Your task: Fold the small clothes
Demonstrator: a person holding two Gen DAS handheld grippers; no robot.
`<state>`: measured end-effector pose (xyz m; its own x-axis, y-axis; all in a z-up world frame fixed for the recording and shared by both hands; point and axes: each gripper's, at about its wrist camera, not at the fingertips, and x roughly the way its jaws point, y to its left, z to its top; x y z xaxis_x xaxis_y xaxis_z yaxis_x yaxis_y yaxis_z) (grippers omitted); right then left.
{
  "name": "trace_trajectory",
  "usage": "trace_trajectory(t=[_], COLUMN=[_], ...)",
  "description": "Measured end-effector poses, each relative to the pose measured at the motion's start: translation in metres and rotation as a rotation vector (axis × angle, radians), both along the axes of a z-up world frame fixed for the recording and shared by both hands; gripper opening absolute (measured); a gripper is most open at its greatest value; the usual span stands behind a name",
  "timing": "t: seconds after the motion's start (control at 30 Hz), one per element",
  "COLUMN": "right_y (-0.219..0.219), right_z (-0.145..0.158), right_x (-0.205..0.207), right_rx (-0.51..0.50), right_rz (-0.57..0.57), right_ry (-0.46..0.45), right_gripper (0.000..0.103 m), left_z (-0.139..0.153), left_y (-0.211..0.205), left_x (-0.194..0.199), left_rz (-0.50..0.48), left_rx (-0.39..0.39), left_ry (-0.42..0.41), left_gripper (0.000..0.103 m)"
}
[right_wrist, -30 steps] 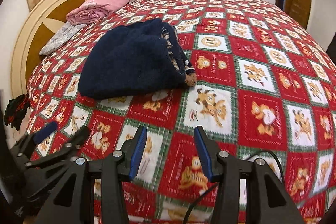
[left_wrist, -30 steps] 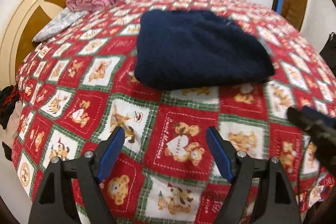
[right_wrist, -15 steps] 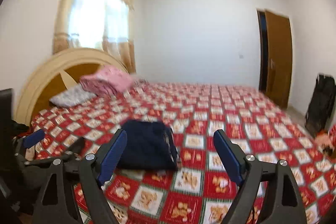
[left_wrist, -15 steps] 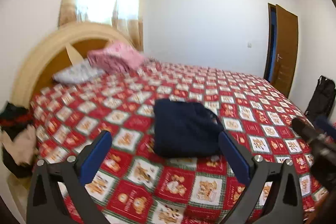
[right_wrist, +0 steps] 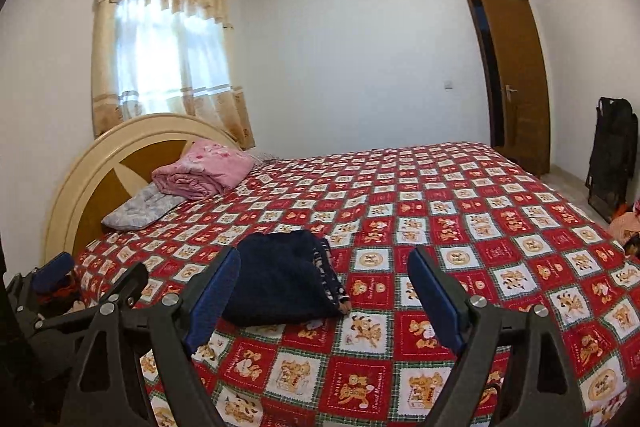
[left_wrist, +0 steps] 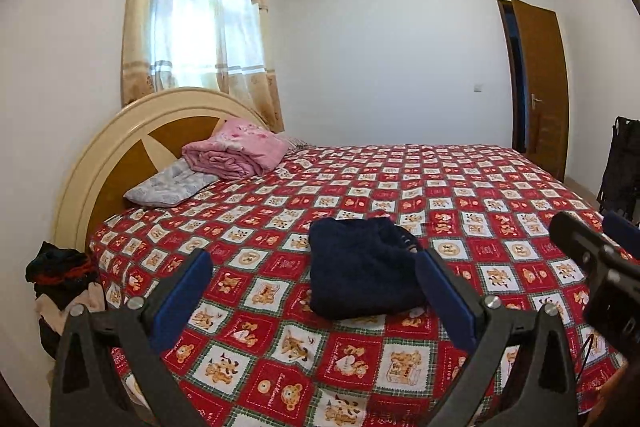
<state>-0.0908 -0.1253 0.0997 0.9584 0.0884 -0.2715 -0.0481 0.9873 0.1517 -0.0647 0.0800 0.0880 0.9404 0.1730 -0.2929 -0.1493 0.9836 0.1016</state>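
Observation:
A folded navy garment [left_wrist: 360, 267] [right_wrist: 280, 283] lies on the red teddy-bear quilt [left_wrist: 480, 207] [right_wrist: 480, 227], near the front of the bed. My left gripper [left_wrist: 314, 263] hovers in front of and above it, jaws wide open with nothing between the blue pads. My right gripper [right_wrist: 324, 259] is held the same way, open and empty, with the garment a little to its left. Each gripper shows in the other's view: the right gripper [left_wrist: 592, 259] at the right edge, the left gripper [right_wrist: 80, 287] at the lower left.
A pink folded blanket [left_wrist: 236, 151] and a grey pillow [left_wrist: 168, 183] lie by the round headboard [left_wrist: 100, 163]. A heap of dark clothes [left_wrist: 60, 279] sits beside the bed at left. A brown door [left_wrist: 540, 87] and a black folded chair [left_wrist: 624, 163] stand at right.
Both grippers rose and drew back from the quilt, tilting up so the whole room shows. Their jaws spread wider. The navy garment stayed where it lay.

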Motion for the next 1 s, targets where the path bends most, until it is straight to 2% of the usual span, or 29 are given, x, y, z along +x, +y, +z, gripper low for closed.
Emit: trace_trajectory(t=[0.17, 1.0], right_y=[0.0016, 0.0036], right_z=[-0.0046, -0.0054], right_x=[0.0033, 0.0002], right_rx=[0.000, -0.013], right_rz=[0.015, 0.023], right_ry=[0.026, 0.026], right_gripper=[0.086, 0.086], left_z=[-0.0013, -0.0017], left_y=[-0.0036, -0.0032], left_x=[0.0015, 0.0042], left_rz=[0.017, 0.025], left_rx=[0.031, 0.003], left_ry=[0.027, 0.053], left_gripper=[0.103, 0.103])
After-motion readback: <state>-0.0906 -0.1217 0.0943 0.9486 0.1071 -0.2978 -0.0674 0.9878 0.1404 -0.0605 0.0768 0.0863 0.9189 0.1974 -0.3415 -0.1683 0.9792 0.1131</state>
